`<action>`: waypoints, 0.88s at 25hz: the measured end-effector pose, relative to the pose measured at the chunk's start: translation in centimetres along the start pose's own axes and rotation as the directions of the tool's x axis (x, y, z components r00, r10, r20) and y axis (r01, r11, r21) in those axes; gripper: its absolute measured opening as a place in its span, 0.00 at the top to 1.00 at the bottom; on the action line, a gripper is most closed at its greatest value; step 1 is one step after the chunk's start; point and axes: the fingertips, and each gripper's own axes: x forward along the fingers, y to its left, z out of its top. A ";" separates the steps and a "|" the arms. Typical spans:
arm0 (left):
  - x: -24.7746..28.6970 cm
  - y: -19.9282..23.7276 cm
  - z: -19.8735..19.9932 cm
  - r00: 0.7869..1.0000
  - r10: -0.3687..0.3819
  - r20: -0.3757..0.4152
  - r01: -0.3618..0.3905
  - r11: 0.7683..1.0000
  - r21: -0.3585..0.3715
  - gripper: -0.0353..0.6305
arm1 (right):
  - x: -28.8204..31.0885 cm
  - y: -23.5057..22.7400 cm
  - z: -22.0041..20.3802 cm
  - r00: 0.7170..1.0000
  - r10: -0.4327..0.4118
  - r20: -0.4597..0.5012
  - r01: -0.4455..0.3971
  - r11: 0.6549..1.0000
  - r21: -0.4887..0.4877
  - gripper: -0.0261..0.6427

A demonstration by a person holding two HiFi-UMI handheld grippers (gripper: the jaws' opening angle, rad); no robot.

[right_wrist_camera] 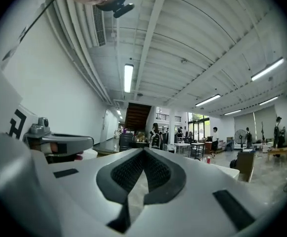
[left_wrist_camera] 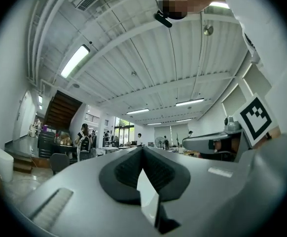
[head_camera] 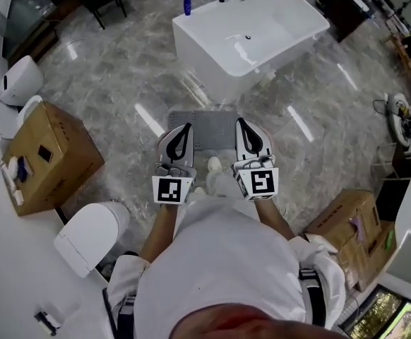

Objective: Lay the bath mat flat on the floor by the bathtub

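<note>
Bath mat (head_camera: 204, 129) flat by bathtub (head_camera: 248, 37), bare floor (head_camera: 121, 83) around; left gripper (head_camera: 186, 128), right gripper (head_camera: 241, 123) fingers pressed together

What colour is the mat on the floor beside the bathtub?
The mat is grey, seen best in the head view.

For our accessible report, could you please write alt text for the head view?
A grey bath mat lies flat on the marble floor beside a white bathtub. Seen from above, a person in white holds the left gripper and right gripper over its near edge, both shut and empty.
</note>
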 end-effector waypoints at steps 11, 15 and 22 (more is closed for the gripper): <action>0.0 0.8 2.4 0.999 0.032 0.037 -0.034 0.998 0.044 0.95 | 0.5 -1.6 5.3 0.991 0.024 0.134 -0.016 0.998 -0.061 0.96; 0.2 1.0 3.5 0.997 0.020 0.068 -0.019 1.000 -0.015 0.95 | 0.7 -0.8 7.2 0.984 0.054 0.173 -0.043 0.997 -0.064 0.96; 2.6 -0.8 2.4 0.999 -0.047 0.002 0.047 0.999 0.026 0.95 | 0.8 -1.9 6.2 0.987 0.086 0.136 -0.083 0.996 -0.031 0.96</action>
